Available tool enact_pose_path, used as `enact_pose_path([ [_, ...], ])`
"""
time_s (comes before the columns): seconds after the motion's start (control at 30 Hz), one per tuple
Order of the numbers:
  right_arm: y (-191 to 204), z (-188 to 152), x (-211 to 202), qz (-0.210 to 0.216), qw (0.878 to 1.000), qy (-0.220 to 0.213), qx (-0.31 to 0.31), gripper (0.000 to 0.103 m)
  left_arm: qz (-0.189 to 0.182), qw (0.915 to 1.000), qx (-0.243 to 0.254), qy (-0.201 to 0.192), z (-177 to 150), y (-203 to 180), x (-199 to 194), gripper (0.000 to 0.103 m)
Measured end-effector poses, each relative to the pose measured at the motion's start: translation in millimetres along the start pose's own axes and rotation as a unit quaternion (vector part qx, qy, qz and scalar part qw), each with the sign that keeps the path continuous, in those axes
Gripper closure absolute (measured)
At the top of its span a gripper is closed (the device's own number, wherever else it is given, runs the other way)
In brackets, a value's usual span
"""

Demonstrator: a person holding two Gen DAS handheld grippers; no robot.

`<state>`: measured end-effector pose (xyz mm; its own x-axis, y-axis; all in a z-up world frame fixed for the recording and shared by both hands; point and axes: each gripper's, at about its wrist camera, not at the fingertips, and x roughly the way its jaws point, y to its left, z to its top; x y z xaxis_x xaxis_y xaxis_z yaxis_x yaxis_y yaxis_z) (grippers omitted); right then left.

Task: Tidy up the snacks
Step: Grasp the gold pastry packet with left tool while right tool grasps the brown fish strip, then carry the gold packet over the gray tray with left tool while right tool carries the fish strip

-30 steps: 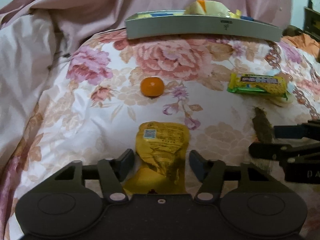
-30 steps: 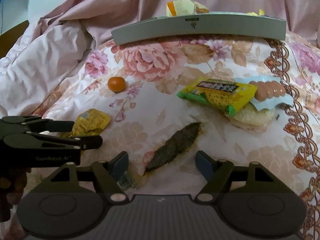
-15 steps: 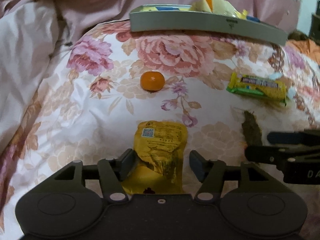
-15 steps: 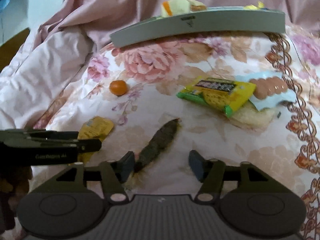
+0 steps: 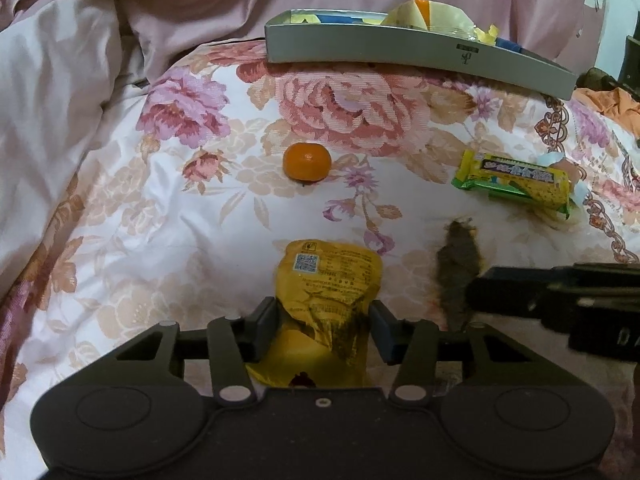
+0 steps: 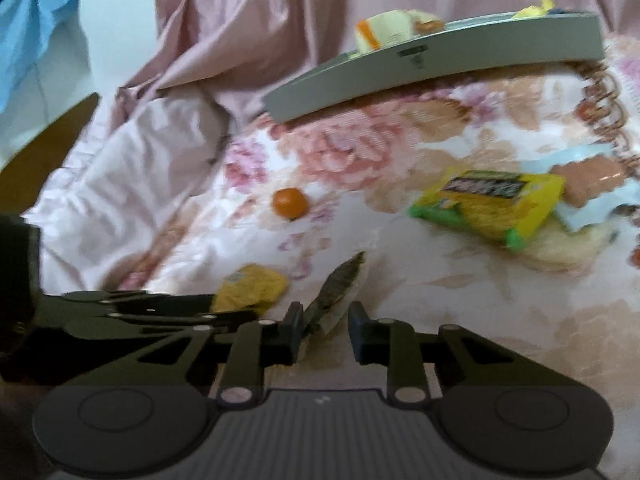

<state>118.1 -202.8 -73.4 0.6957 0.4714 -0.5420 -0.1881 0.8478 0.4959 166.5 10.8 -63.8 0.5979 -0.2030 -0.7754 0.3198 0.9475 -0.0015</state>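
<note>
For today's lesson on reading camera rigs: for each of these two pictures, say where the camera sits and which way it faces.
Left wrist: sits on the left gripper, looking down the flowered bedspread; its closing jaws flank the yellow pouch, and the right gripper enters from the right.
Right wrist: sits on the right gripper, facing the same way; its closing jaws flank the dark dried fish, and the left gripper enters from the left.
Both show the orange, green-yellow packet and grey tray.

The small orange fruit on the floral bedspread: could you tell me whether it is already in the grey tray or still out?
Out. The orange fruit lies alone on the bedspread, clearly in front of the grey tray.
</note>
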Motion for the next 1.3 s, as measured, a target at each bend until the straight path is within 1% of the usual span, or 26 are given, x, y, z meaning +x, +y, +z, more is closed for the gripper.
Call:
enact_pose_path([
  [0.03, 2, 0, 2, 0.004, 1.000, 0.005, -0.004, 0.073, 0.000, 1.0000, 0.000, 0.000, 0, 0, 0, 0.051],
  [0.07, 2, 0, 6, 0.005, 1.000, 0.013, -0.005, 0.070, 0.001, 1.0000, 0.001, 0.000, 0, 0, 0, 0.051],
  [0.17, -5, 0, 17, 0.016, 0.999, 0.029, 0.021, 0.063, 0.002, 1.0000, 0.004, 0.000, 0, 0, 0, 0.051],
  [0.23, -11, 1, 22, 0.028, 0.998, 0.031, 0.045, 0.062, 0.003, 1.0000, 0.005, 0.000, -1, 0, 1, 0.051],
  [0.33, -18, 4, 30, 0.054, 0.996, 0.026, 0.066, 0.055, 0.003, 1.0000, 0.006, -0.001, -1, -1, 2, 0.051],
  [0.47, -23, 7, 35, 0.078, 0.994, 0.019, 0.079, 0.056, 0.004, 1.0000, 0.006, -0.002, -1, -1, 2, 0.051],
  [0.57, -19, 9, 35, 0.098, 0.993, 0.016, 0.069, 0.056, 0.003, 1.0000, 0.006, -0.001, -1, -1, 2, 0.051],
  [0.63, -14, 10, 39, 0.118, 0.991, 0.023, 0.062, 0.058, 0.001, 1.0000, 0.005, -0.001, -1, 0, 2, 0.051],
  [0.7, -10, 12, 45, 0.127, 0.990, 0.029, 0.055, 0.059, 0.001, 1.0000, 0.005, -0.001, -1, 0, 2, 0.051],
  [0.77, -8, 13, 52, 0.125, 0.990, 0.037, 0.050, 0.059, -0.001, 1.0000, 0.008, -0.002, -1, 1, 2, 0.051],
  [0.83, -11, 13, 60, 0.124, 0.990, 0.041, 0.061, 0.060, -0.002, 0.9999, 0.010, -0.003, -2, 1, 3, 0.051],
  [0.9, -18, 13, 64, 0.127, 0.988, 0.042, 0.081, 0.067, -0.003, 0.9999, 0.012, -0.004, -2, 0, 3, 0.051],
  [0.97, -22, 13, 66, 0.117, 0.988, 0.045, 0.090, 0.080, -0.003, 0.9998, 0.017, -0.006, -3, -1, 4, 0.051],
  [1.03, -23, 13, 65, 0.104, 0.990, 0.046, 0.089, 0.085, 0.000, 0.9998, 0.021, -0.006, -3, -2, 3, 0.052],
  [1.1, -23, 15, 61, 0.091, 0.991, 0.044, 0.087, 0.085, -0.002, 0.9998, 0.020, -0.003, -2, -4, 2, 0.054],
  [1.17, -23, 18, 54, 0.072, 0.993, 0.046, 0.077, 0.087, -0.009, 0.9999, 0.009, 0.005, -1, -5, 0, 0.054],
  [1.23, -21, 22, 44, 0.046, 0.996, 0.050, 0.062, 0.087, -0.028, 0.9994, -0.014, 0.016, 1, -7, -2, 0.054],
  [1.3, -17, 27, 33, 0.010, 0.997, 0.060, 0.039, 0.086, -0.052, 0.9977, -0.038, 0.023, 3, -9, -5, 0.054],
])
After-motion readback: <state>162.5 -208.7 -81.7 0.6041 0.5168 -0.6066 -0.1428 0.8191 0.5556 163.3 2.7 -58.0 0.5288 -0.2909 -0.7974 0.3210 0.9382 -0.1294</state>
